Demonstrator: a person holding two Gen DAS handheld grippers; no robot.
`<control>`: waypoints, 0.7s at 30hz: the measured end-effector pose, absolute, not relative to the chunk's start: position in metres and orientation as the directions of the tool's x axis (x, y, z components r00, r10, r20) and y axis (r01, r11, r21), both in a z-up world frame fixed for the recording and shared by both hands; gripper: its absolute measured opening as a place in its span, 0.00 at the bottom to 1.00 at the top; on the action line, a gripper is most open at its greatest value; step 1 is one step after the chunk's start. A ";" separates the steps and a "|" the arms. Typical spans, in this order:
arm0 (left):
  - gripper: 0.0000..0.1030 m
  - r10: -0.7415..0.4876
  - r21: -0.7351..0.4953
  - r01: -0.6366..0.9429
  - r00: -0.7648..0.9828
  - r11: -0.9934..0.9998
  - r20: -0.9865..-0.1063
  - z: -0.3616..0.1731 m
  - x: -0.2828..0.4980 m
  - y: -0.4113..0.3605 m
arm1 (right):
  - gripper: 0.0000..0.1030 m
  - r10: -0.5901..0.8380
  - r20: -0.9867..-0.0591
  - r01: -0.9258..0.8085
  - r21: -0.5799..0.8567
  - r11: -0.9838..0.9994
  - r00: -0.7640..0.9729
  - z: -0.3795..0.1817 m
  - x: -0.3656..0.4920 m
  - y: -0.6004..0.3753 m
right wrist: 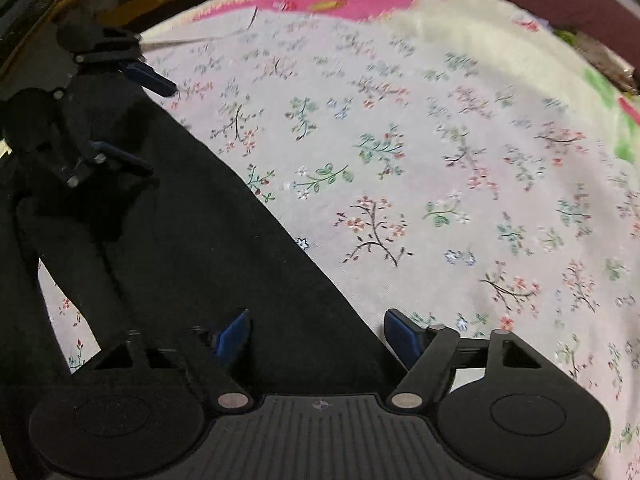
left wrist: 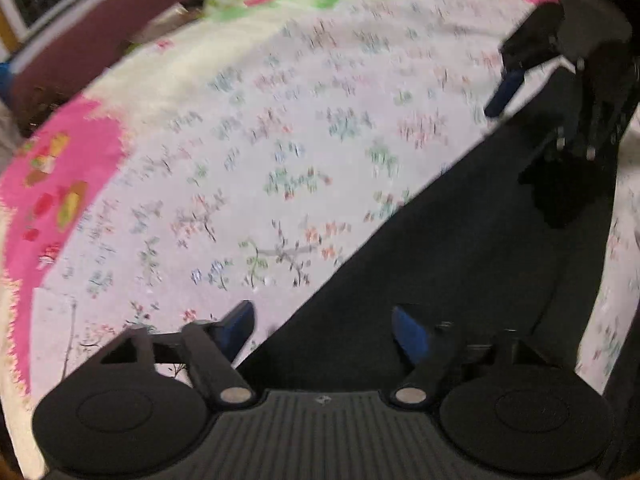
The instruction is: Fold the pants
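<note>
Black pants (right wrist: 192,240) lie flat on your floral sheet (right wrist: 440,160), seemingly one long strip running toward 11 o'clock. Your left gripper (left wrist: 324,328) and right gripper (right wrist: 316,336) straddle its opposite edges, part-open and empty; the cross-folds remain.

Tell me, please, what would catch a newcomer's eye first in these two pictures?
The black pants lie as a dark diagonal band across the pale floral bedsheet. A bright pink border frames the sheet at its far edge. Both grippers hang over the cloth's edges, the left gripper and the right gripper, blue-padded fingers apart.
</note>
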State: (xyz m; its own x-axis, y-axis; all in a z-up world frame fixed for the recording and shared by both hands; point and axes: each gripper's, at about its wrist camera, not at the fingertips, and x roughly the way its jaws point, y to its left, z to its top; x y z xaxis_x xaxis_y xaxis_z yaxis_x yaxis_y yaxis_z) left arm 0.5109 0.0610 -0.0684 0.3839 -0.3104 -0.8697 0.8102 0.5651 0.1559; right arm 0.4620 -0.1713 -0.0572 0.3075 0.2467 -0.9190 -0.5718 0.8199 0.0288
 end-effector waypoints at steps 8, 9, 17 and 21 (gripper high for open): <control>0.70 -0.308 0.048 0.819 0.269 0.572 -0.913 -0.092 0.539 0.072 | 0.41 0.233 -0.952 -0.562 0.084 0.823 0.200 -0.079 0.480 -0.172; 0.70 -0.298 0.049 0.814 0.267 0.579 -0.916 -0.092 0.539 0.074 | 0.32 0.237 -0.952 -0.555 0.092 0.827 0.196 -0.078 0.480 -0.173; 0.31 -0.216 0.111 0.849 0.255 0.517 -0.943 -0.085 0.520 0.084 | 0.00 0.220 -0.957 -0.520 0.094 0.849 0.187 -0.062 0.466 -0.183; 0.30 -0.228 0.098 0.849 0.248 0.520 -0.941 -0.086 0.524 0.090 | 0.00 0.205 -0.957 -0.521 0.070 0.850 0.205 -0.060 0.463 -0.180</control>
State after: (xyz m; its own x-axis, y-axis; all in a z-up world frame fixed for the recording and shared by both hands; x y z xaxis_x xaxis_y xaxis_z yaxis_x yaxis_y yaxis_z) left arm 0.5239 0.0895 -0.0858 0.2484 -0.2279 -0.9415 0.8486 0.5198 0.0980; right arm 0.4625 -0.1799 -0.0604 0.2052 0.2050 -0.9570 -0.5214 0.8504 0.0704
